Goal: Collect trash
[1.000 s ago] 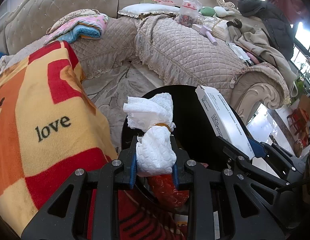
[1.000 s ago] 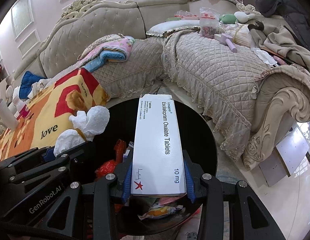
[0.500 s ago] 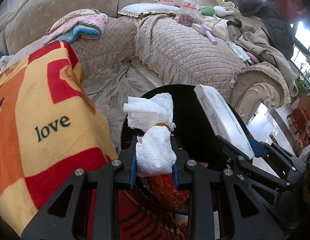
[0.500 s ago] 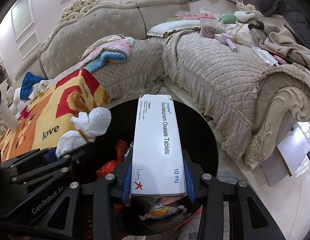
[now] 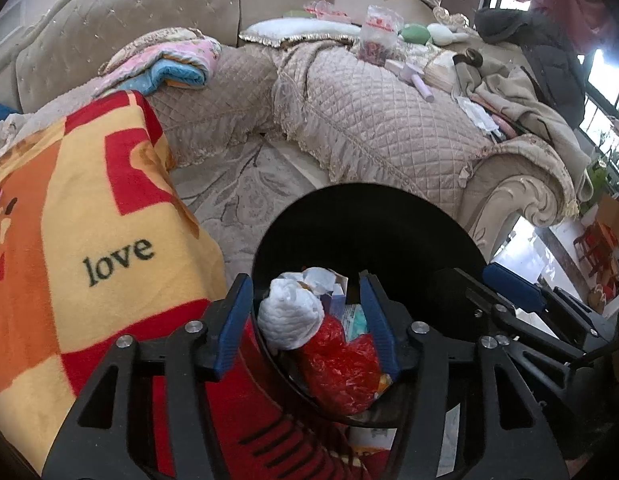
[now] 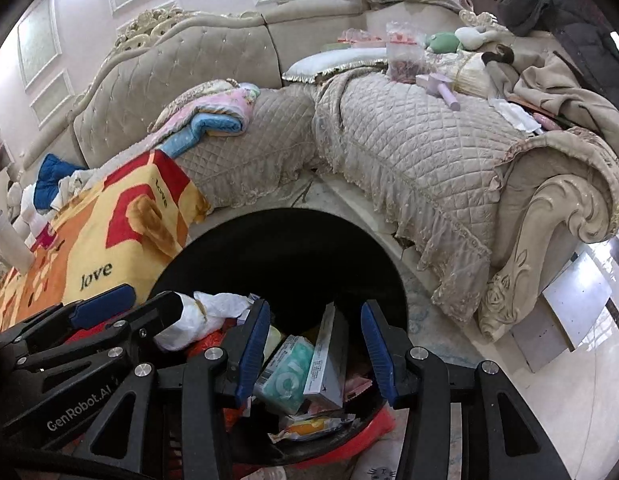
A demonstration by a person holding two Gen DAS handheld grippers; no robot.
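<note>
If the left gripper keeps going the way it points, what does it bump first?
Probably the white tissue wad lying in the black bin. It sits right between the opening left gripper jaws, untouched, though depth is hard to judge.

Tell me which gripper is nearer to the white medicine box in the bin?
Right. The right gripper hangs directly over the medicine box, jaws opening; the left gripper is beside, over the tissue wad.

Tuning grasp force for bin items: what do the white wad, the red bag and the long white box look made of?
White wad: soft tissue paper, matte, dimpled embossing, crumpled.
Red bag: thin plastic film, glossy, sharp crinkles with highlights.
Long white box: thin printed cardboard, smooth, probably coated; crisp folded edges.
</note>
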